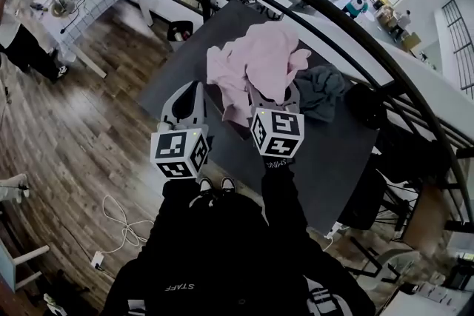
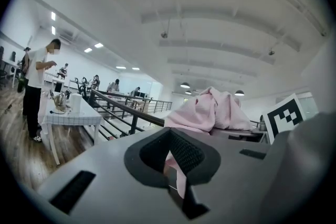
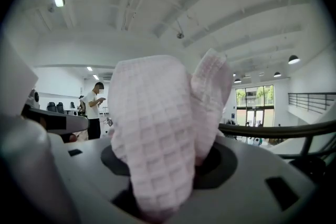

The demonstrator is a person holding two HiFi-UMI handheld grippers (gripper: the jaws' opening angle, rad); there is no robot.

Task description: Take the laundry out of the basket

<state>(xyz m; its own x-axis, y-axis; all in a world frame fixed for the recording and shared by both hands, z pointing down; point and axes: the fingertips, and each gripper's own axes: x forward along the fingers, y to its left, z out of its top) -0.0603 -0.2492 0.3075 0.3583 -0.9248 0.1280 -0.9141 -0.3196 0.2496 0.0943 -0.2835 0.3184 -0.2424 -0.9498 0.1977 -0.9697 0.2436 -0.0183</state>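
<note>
We see a pink waffle-weave garment (image 1: pixel 259 55) held up in the air between two handheld grippers, above the near half of a dark grey table (image 1: pixel 326 159). The left gripper (image 1: pixel 194 91) has its jaws closed narrow on a thin strip of the garment's edge; in the left gripper view that strip (image 2: pixel 181 178) runs down between the pads while the rest of the cloth mounds up beyond and to the right. The right gripper (image 1: pixel 274 96) has its jaws closed on a thick bunched fold, and in the right gripper view the cloth (image 3: pixel 152 123) fills the gap and billows above the jaws. The garment's long axis runs roughly from one gripper across to the other. Most of its bulk sits over and past the right gripper, so we judge that the right hand carries the weight and is nearer the mass, and that the left only steadies a corner. A dark grey garment (image 1: pixel 322 89) lies crumpled on the table just right of the pink one, toward the right edge. A black rounded thing (image 1: pixel 368 106) at that edge may be the basket, but we cannot tell. For a set-down, bare table lies below and ahead of the fingers.
</note>
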